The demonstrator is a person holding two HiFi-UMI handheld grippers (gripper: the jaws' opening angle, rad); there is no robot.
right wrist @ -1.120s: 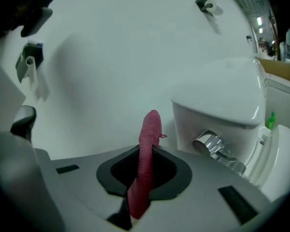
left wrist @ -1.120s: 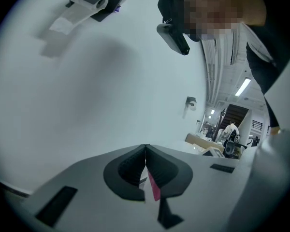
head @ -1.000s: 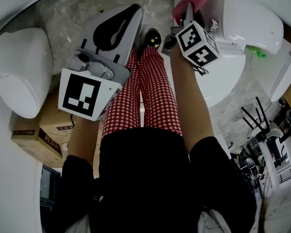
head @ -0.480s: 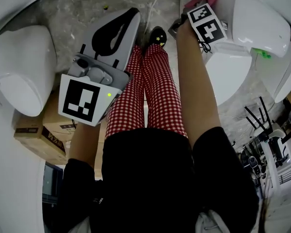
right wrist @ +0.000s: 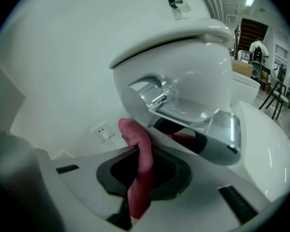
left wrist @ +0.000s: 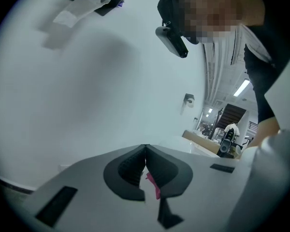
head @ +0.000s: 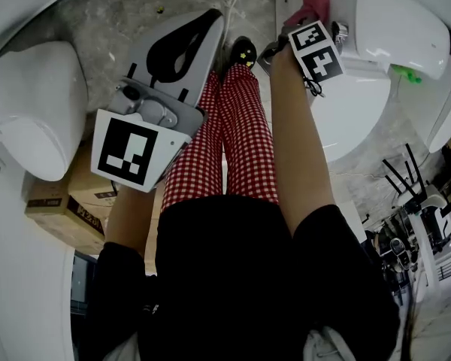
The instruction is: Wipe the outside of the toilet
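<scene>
My right gripper (right wrist: 141, 152) has its jaws clamped on the pink cloth (right wrist: 143, 170). The cloth runs up between them, and its top fold is pressed against the back of the glossy white toilet (right wrist: 183, 47), just below a shiny metal fitting (right wrist: 154, 95). My left gripper (left wrist: 145, 151) has its jaws together and sits across my red-checked trouser legs (head: 240, 134) from the toilet.

This looks like a sanitary-ware showroom or storeroom, not a home bathroom. There's a left toilet (head: 34, 104) and a right toilet (head: 391, 28) on one marbled floor (head: 98, 13), a cardboard box (head: 64, 201) between fixtures, black chairs (head: 407, 180) aside, and a strip light (left wrist: 241, 87) over a long hall.
</scene>
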